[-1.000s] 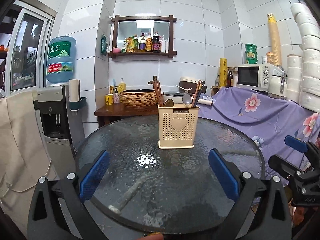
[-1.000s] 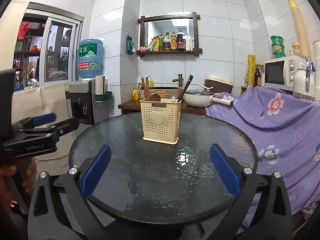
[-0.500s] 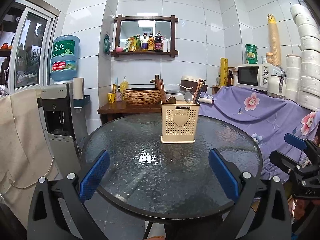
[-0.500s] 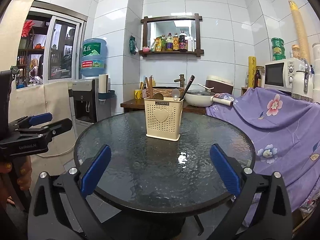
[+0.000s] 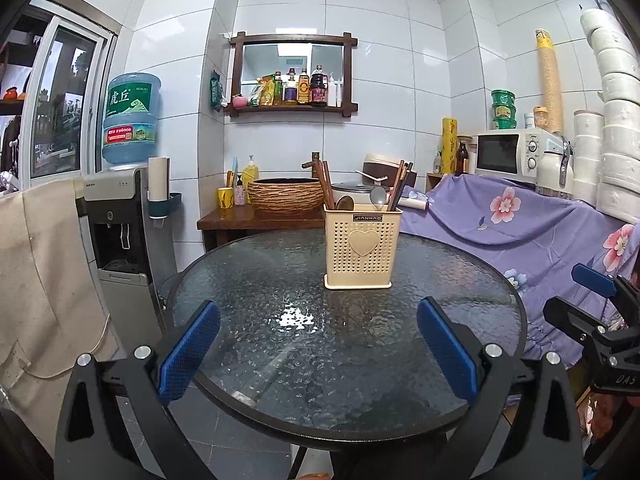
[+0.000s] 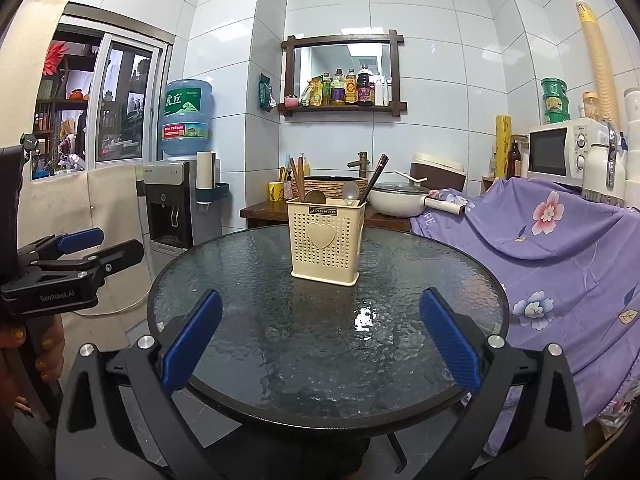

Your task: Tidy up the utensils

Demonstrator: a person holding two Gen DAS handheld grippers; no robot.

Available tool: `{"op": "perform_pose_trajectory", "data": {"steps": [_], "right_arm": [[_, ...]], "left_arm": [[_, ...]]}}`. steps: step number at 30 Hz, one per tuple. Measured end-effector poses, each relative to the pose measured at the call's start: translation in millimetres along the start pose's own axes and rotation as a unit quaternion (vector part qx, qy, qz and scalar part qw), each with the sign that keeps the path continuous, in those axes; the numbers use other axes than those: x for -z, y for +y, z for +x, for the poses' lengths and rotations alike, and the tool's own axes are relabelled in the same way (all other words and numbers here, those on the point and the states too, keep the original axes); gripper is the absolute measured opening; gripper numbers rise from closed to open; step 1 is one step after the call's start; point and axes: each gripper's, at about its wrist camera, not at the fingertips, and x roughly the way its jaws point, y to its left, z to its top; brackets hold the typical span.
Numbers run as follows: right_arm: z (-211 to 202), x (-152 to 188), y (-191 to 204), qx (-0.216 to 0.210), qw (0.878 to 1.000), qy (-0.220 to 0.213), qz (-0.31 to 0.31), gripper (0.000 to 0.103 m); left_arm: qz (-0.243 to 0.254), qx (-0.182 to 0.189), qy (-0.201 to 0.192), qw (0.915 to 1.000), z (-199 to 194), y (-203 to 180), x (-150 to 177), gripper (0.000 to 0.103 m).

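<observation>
Worktop (image 5: 248, 304): round, textured glass, bare apart from the holder.
Utensil holder (image 5: 362, 248): cream perforated plastic, upright toward the far side of the worktop; probably light, likely to slide on glass.
Left tool (image 5: 318, 346), right tool (image 6: 320, 330): both spread wide, empty, near edge, well short of the holder.
Chopsticks (image 5: 400, 186), spoons (image 5: 377, 197): standing inside; stiff, slim, probably slippery; best pinched at exposed upper ends.

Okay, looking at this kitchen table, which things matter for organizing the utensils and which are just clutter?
For the job:
cream perforated plastic utensil holder
brown wooden chopsticks
metal spoon
round glass table

Just around:
white microwave
blue water jug
woven brown basket
</observation>
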Motion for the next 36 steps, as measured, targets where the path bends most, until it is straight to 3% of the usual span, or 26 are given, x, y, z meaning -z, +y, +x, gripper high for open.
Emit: {"op": "perform_pose_trajectory", "data": {"steps": [36], "right_arm": [[2.7,-3.0,0.5,-0.004,1.000,0.002,-0.007,0.097]], "left_arm": [[0.006,0.007,0.005,0.9999,0.7,-4.1,-2.4,0.097]]}}
